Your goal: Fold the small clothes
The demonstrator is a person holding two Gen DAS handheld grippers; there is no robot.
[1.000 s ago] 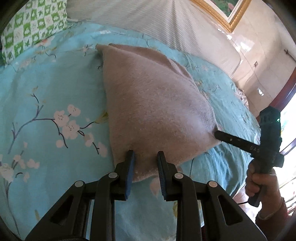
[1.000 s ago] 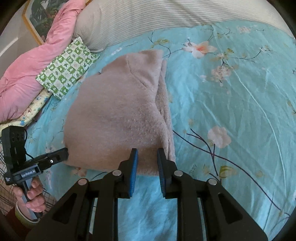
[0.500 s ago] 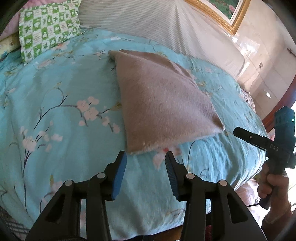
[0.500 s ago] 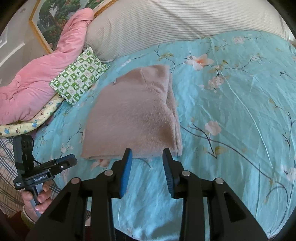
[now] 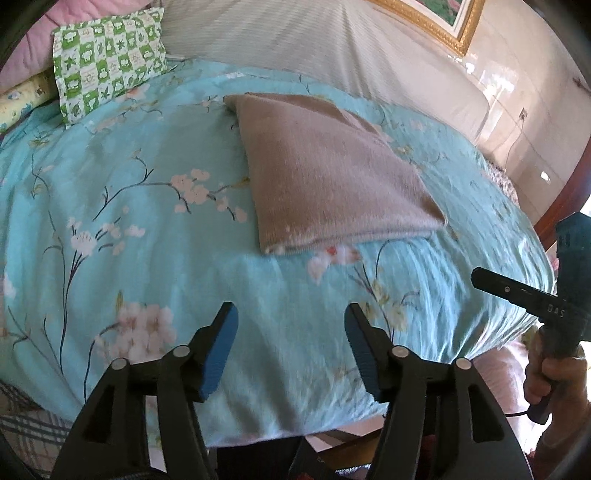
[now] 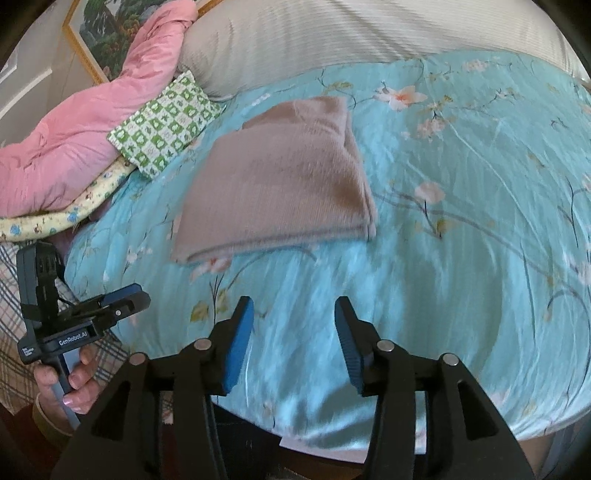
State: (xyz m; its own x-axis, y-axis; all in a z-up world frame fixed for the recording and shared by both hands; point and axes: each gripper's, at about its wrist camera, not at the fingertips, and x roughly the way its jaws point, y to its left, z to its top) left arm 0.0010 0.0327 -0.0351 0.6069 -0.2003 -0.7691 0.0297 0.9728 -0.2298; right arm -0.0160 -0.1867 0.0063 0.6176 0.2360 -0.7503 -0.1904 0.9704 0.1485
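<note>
A folded beige-brown fuzzy garment (image 5: 332,173) lies flat on the turquoise floral bedspread (image 5: 129,221); it also shows in the right wrist view (image 6: 280,177). My left gripper (image 5: 291,317) is open and empty, back from the garment's near edge over the bed's front. My right gripper (image 6: 293,312) is open and empty, also short of the garment's near edge. Each gripper appears in the other's view: the right one at the far right of the left wrist view (image 5: 480,277), the left one at the lower left of the right wrist view (image 6: 140,297).
A green-and-white checked pillow (image 6: 166,125) and a pink quilt (image 6: 74,129) lie at the bed's left. A striped cream bolster (image 6: 369,33) runs along the back. A gold-framed picture (image 5: 443,22) hangs on the wall. The bed's front edge drops off just below the grippers.
Both grippers let go of the garment's near edge, opened wide and pulled back toward the bed's front. The garment now lies folded and flat.
</note>
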